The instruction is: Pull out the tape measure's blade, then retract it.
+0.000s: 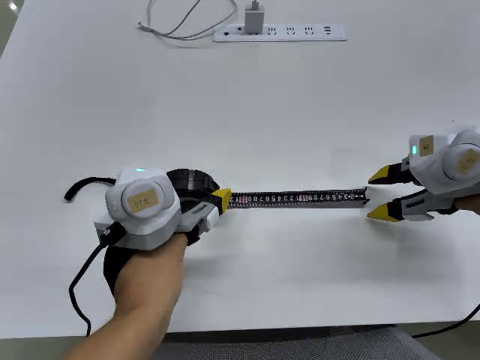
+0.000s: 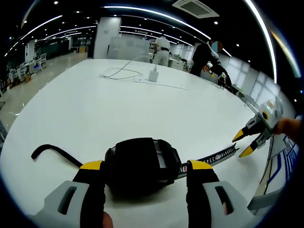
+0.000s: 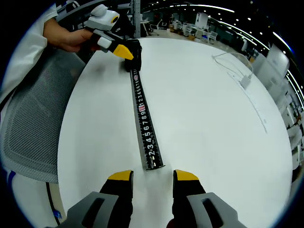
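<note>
The left gripper [image 2: 147,167] is clamped on the black tape measure case [image 2: 138,164], with a yellow-tipped finger [image 2: 92,166] pressed to each side, on the white table [image 1: 315,112]. The blade [image 3: 144,118] runs out from between those fingers, flat on the table, toward the right gripper [image 3: 152,175]. Its hooked end lies just ahead of the gap between that gripper's fingers, which stand apart and hold nothing. A black strap [image 1: 84,184] trails behind the left fingers. Well beyond both pairs of fingers lie a power strip [image 1: 289,32], a white charger [image 1: 253,16] plugged into it, and a looped cable [image 1: 176,28]. Left of the right fingers, past the table edge, is a grey mesh chair [image 3: 33,128]
</note>
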`<state>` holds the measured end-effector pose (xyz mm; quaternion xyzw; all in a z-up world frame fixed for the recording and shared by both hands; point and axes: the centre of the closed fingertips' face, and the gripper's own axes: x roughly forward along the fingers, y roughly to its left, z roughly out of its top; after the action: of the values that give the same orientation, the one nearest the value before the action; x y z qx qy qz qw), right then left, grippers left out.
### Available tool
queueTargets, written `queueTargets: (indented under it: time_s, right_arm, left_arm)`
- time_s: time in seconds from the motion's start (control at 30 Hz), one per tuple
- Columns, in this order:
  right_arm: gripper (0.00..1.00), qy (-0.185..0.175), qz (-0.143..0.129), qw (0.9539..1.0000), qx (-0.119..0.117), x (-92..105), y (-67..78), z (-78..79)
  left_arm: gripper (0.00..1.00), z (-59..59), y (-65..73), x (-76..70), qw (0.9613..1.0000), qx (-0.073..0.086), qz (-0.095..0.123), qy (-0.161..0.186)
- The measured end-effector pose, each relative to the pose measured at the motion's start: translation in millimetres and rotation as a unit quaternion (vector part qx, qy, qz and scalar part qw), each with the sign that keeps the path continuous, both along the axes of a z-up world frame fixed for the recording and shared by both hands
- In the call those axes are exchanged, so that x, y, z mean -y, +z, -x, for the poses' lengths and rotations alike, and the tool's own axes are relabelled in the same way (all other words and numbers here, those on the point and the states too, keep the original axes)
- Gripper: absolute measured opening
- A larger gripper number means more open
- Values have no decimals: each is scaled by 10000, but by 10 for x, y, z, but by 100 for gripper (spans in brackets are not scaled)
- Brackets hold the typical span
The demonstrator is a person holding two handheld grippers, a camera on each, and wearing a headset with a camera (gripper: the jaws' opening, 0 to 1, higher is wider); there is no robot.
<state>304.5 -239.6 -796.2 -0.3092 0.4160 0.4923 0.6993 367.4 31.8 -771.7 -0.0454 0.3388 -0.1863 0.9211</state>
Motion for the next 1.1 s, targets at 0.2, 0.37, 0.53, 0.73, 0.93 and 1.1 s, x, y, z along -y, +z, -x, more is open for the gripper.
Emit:
queueTargets:
  time_s: [0.2,0.37,0.53,0.73,0.93,1.1]
  right_arm:
    - [26,80,12,10000,-27,-20,-14,-39]
    - [24,177,35,9998,-56,-54,-35,-54]
    - [23,241,56,9997,-88,-78,-56,-65]
    - [22,275,39,9995,-118,-103,-60,-79]
    - [18,343,49,9993,-147,-106,-55,-82]
    - [15,390,45,9991,-174,-110,-55,-80]
  left_arm:
    - [65,-11,-12,-10,9999,-37,58,77]
    - [63,-21,-21,-23,9998,-84,100,142]
    - [63,-26,-28,-26,9996,-129,149,209]
    - [62,-28,-42,-39,9996,-135,107,209]
    - [62,-20,-51,-38,9998,-146,40,146]
    - [62,-11,-64,-30,9998,-171,-45,49]
